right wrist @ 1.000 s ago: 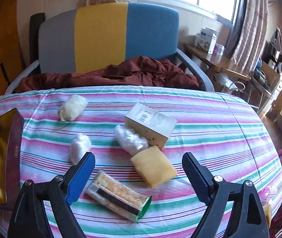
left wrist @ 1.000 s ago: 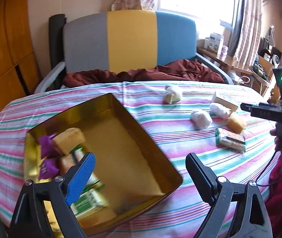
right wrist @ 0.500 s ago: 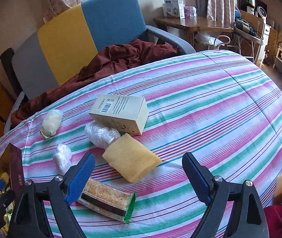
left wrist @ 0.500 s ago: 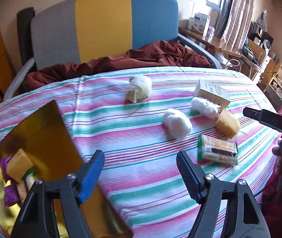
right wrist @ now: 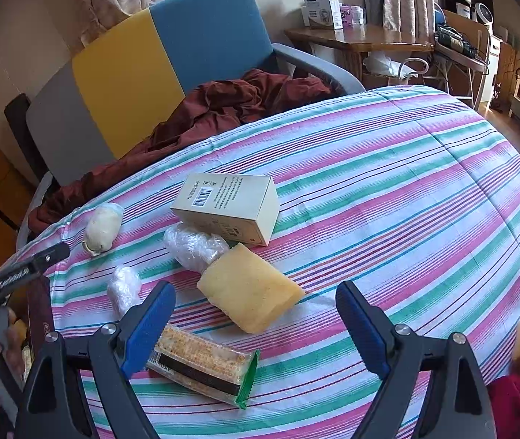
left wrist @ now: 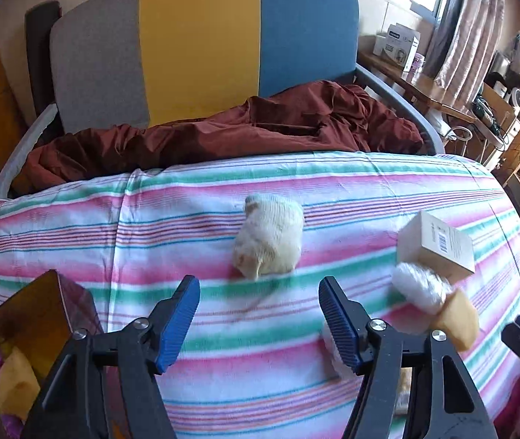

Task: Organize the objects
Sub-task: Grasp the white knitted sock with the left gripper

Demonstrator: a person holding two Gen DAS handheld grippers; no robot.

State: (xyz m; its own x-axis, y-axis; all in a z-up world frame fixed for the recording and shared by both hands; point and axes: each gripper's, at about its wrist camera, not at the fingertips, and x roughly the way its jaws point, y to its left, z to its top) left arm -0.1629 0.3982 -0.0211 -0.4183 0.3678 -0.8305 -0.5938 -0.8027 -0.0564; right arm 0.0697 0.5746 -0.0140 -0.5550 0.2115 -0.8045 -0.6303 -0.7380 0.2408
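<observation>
Left wrist view: left claw (left wrist: 259,300) spread wide, empty; cream wrapped bun (left wrist: 268,236) just ahead between its fingers. Right claw (right wrist: 256,309) spread wide, empty; yellow sponge (right wrist: 249,294) between fingers, cracker pack (right wrist: 201,366) beside left finger.

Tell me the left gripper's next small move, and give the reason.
Probably ease the left gripper forward and down onto the cream cloth-wrapped bundle. Its jaws are open and empty, the bundle lies loose on the striped tablecloth just ahead, centred between them.

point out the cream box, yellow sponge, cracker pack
cream box (right wrist: 228,216), right wrist view, on its printed top face
yellow sponge (right wrist: 250,291), right wrist view, middle of top face
cracker pack (right wrist: 201,364), right wrist view, centre of wrapper
</observation>
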